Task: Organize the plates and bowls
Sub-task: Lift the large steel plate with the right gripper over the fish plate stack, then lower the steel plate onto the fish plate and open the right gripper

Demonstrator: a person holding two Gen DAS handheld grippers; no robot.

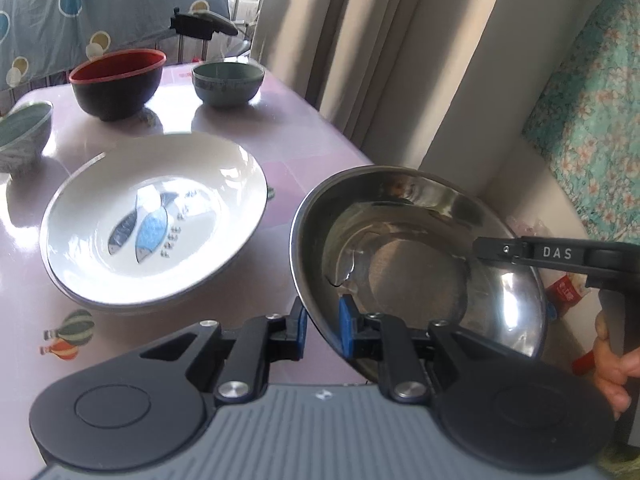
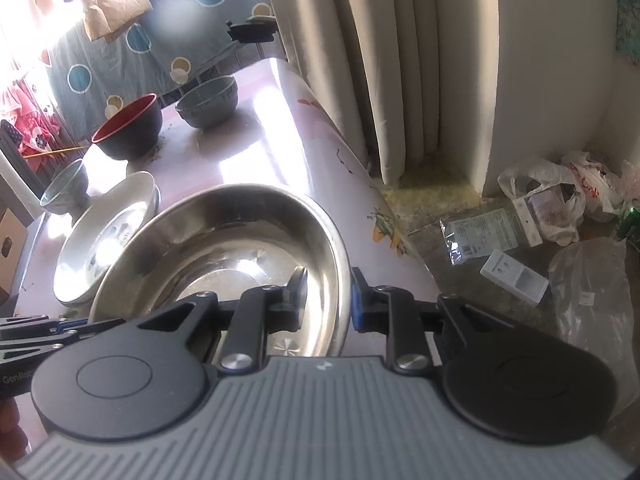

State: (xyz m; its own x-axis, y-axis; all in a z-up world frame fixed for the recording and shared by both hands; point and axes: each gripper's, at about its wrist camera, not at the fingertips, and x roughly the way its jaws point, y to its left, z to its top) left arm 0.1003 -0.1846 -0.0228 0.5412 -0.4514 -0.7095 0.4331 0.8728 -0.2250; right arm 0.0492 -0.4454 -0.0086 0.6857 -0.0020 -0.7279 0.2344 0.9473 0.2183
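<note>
From the left wrist view, working left to right, I see a pale green bowl (image 1: 22,136) at the edge of the surface (image 1: 168,120), then a black bowl with a red inside (image 1: 116,84), then a grey-green bowl (image 1: 228,82) at the back. In front of them sits the white plate (image 1: 154,220), which rests on another dish whose grey rim shows under it; it carries two painted fish and small letters I cannot read. To the right of it is the steel bowl (image 1: 416,276), tilted and, I judge, lifted off the surface past its right edge. My left tongs (image 1: 322,328) are clamped on its near-left rim, one blue pad inside and one outside. My right tongs (image 1: 486,248) reach in from the right and pinch the far-right rim; their arm reads "DAS", and a hand (image 1: 612,364) grips the handle below. In the right wrist view the steel bowl (image 2: 224,256) fills the middle, with the right tongs (image 2: 326,300) closed over its right wall, one finger inside and one outside. The left tool shows at the lower left edge, marked "GenRob", cut off. The relation that counts: the white plate lies to the left of the bowl and just beside it, on the side of the left tongs, so I expect the bowl to travel leftward and down onto that stack, both hands sharing it. The bowl is round, so no long axis matters. Bags and a white packet lie on the floor at right.
</note>
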